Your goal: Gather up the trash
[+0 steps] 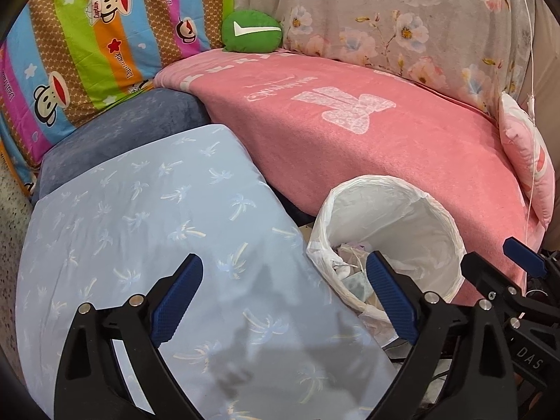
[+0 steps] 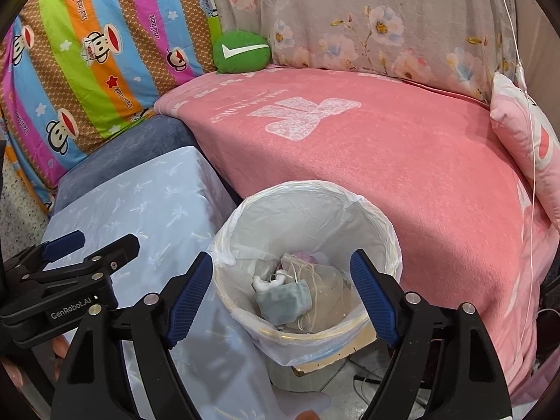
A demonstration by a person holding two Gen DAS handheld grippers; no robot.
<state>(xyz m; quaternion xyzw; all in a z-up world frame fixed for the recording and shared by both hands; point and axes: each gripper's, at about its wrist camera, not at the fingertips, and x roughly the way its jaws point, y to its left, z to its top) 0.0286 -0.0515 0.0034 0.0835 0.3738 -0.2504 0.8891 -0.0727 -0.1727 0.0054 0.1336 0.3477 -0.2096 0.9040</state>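
A white bin lined with a white plastic bag (image 2: 381,225) stands on the floor between a light blue cushion and a pink sofa seat. Trash lies at its bottom: a grey-blue face mask (image 2: 283,302) with strings and crumpled paper. My right gripper (image 2: 283,274) is open and empty, held above the bin's mouth. My left gripper (image 1: 283,276) is open and empty over the blue cushion, its right finger at the bin's rim (image 1: 444,217). The right gripper's fingers (image 1: 521,252) show at the right edge of the left wrist view.
A light blue palm-print cushion (image 1: 147,231) lies on a dark blue seat (image 1: 115,133). A pink blanket (image 1: 367,133) covers the sofa. A green round pillow (image 1: 252,35), a striped monkey-print quilt (image 1: 87,42), a floral cover (image 1: 402,21) and a pink pillow (image 1: 528,161) line the back. Cables lie on the floor.
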